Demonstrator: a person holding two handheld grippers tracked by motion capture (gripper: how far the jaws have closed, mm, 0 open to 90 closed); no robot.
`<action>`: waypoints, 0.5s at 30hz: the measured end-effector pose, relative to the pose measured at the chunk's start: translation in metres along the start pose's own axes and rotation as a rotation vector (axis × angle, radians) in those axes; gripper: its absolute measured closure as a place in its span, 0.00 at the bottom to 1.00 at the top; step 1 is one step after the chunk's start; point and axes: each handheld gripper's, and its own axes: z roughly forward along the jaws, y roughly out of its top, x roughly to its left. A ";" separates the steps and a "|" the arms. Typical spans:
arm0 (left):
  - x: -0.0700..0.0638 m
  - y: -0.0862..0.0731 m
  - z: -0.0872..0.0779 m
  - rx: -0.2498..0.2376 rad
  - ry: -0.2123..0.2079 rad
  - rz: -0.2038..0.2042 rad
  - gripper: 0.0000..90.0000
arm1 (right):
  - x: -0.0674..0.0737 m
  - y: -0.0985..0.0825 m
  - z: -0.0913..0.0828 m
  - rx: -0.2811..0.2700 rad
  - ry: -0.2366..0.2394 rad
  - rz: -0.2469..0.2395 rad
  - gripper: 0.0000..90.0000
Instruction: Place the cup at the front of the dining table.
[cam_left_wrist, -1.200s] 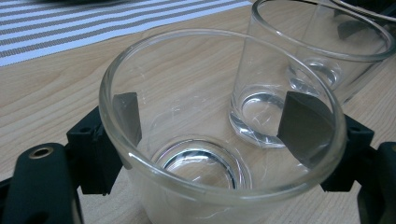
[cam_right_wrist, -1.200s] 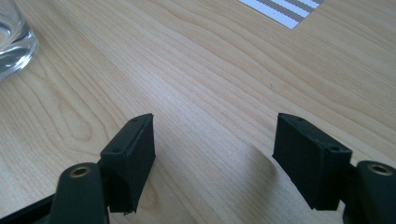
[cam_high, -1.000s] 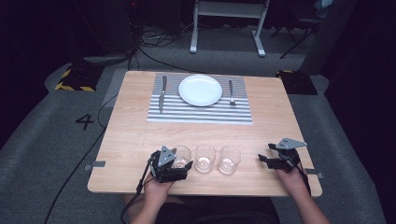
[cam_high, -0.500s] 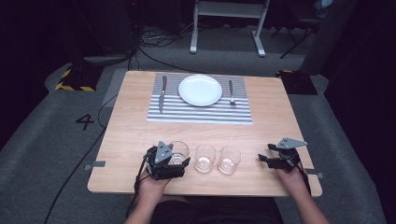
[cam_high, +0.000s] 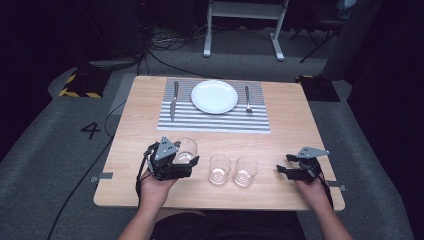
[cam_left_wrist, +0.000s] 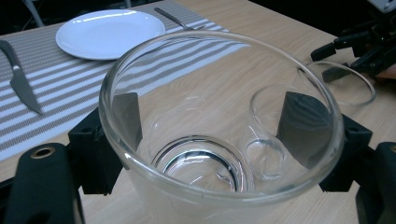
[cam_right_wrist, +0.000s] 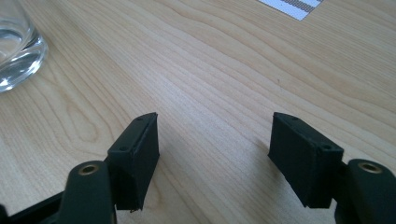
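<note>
Over the last second the left gripper (cam_high: 176, 161) has been drawn a little to the left along the near part of the counter (cam_high: 290, 145), and the left glass (cam_high: 185, 150) has gone with it, so that a clear gap is now seen between this glass and the middle glass (cam_high: 219, 169), which was close beside it before. In the left gripper view the glass (cam_left_wrist: 219, 121) is seen clamped between the two black jaws, one pressed on each side of its wall, upright and empty. From this it is judged that the grasp has been made and that carrying has begun, probably toward the striped mat (cam_high: 215, 120) with its plate (cam_high: 214, 96), knife (cam_high: 174, 100) and fork (cam_high: 247, 98). The right gripper (cam_high: 295, 171) has not been moved: it is held low over the bare wood near the right edge, jaws spread wide with nothing between them, well apart from the right glass (cam_high: 245, 171).
</note>
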 end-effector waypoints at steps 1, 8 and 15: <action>0.000 0.002 0.000 -0.007 0.005 -0.011 0.21 | 0.000 0.000 0.000 0.003 0.002 0.005 0.37; 0.010 0.021 -0.001 -0.019 0.005 -0.027 0.21 | -0.001 0.000 0.000 0.004 0.009 0.004 0.37; 0.022 0.033 0.002 -0.016 0.002 -0.063 0.22 | -0.001 0.000 0.000 0.004 0.009 0.004 0.37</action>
